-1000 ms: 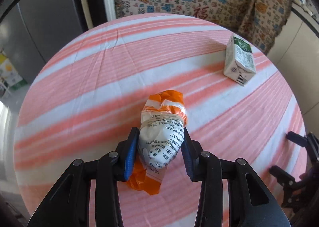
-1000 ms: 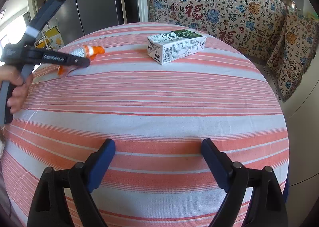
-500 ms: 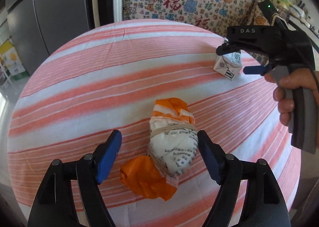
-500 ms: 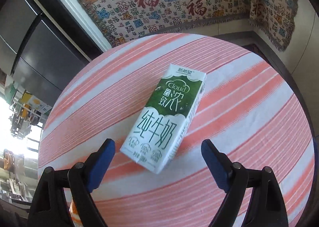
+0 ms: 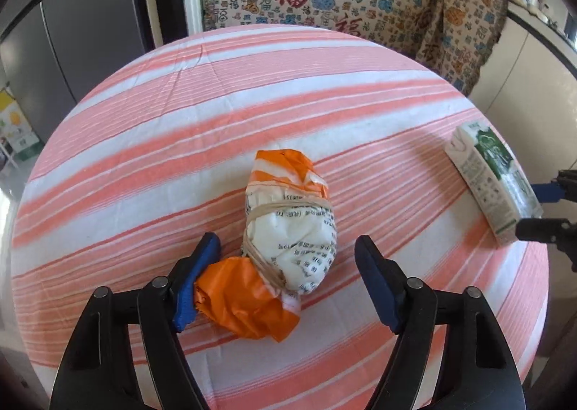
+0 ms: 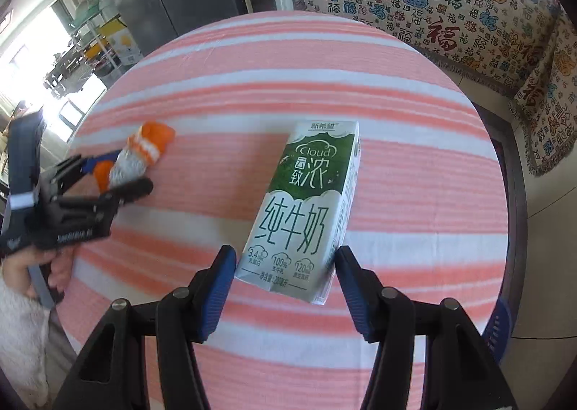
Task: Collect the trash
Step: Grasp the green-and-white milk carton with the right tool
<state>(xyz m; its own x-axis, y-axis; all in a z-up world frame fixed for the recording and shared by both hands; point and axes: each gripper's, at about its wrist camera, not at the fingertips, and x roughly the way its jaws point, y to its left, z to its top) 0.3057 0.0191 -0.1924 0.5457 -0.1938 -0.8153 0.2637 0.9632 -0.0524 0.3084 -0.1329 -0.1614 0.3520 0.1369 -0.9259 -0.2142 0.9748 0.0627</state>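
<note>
I cannot tell whether the right gripper's [image 6: 285,264] fingers [image 6: 220,280] press the milk carton [image 6: 306,208]; its near end blurs, and the left-wrist view crops that gripper.

Black plastic tongs [image 5: 288,267] with blue ribbed pads, silver screws; fuzzy white sleeve [image 6: 20,330].

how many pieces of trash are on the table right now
2. A crumpled orange-and-white wrapper lies between the left gripper fingers near the table's edge; a green-and-white milk carton lies toward the other side, at the right gripper. Nothing else shows; the grippers hide some cloth.
</note>
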